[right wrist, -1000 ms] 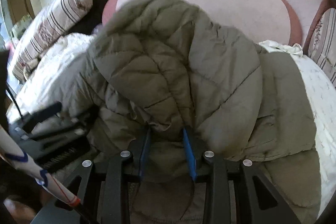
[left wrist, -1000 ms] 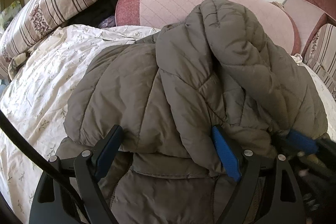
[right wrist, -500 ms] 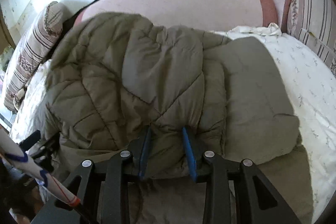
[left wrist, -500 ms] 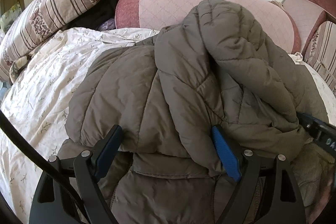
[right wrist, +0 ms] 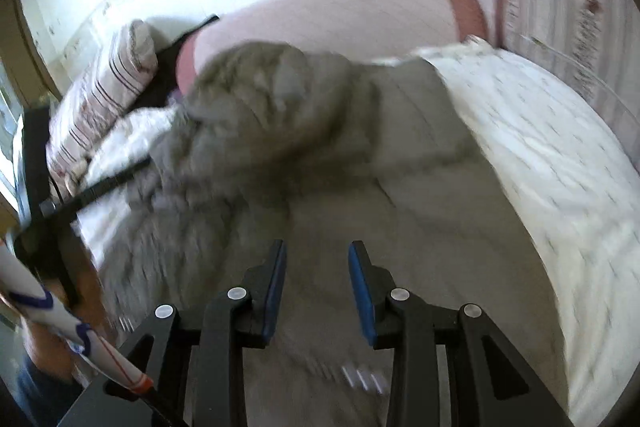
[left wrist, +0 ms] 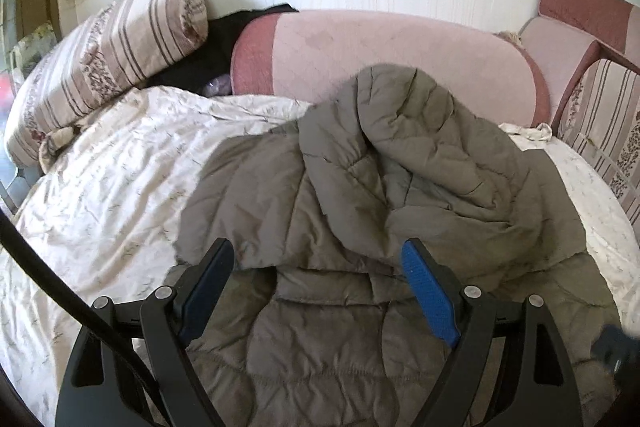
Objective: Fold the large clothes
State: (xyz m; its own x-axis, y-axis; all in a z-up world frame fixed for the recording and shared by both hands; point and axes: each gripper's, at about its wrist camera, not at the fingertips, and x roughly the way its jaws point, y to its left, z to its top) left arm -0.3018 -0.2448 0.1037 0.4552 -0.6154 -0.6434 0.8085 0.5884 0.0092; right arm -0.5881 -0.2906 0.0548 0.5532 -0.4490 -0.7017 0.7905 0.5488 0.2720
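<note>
since half a second ago the right gripper (right wrist: 317,263) is letting go, its fingers now parted over the jacket (left wrist: 360,211) lying on the bed (left wrist: 100,187); the left gripper (left wrist: 316,267) is hovering spread wide, holding nothing.

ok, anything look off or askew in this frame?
Yes: the jacket isn't folded flat. One quilted section is bunched into a hump on top of the rest, near the pink bolster. The right wrist view is motion-blurred. Both the left tool and right tool are open, holding nothing.
</note>
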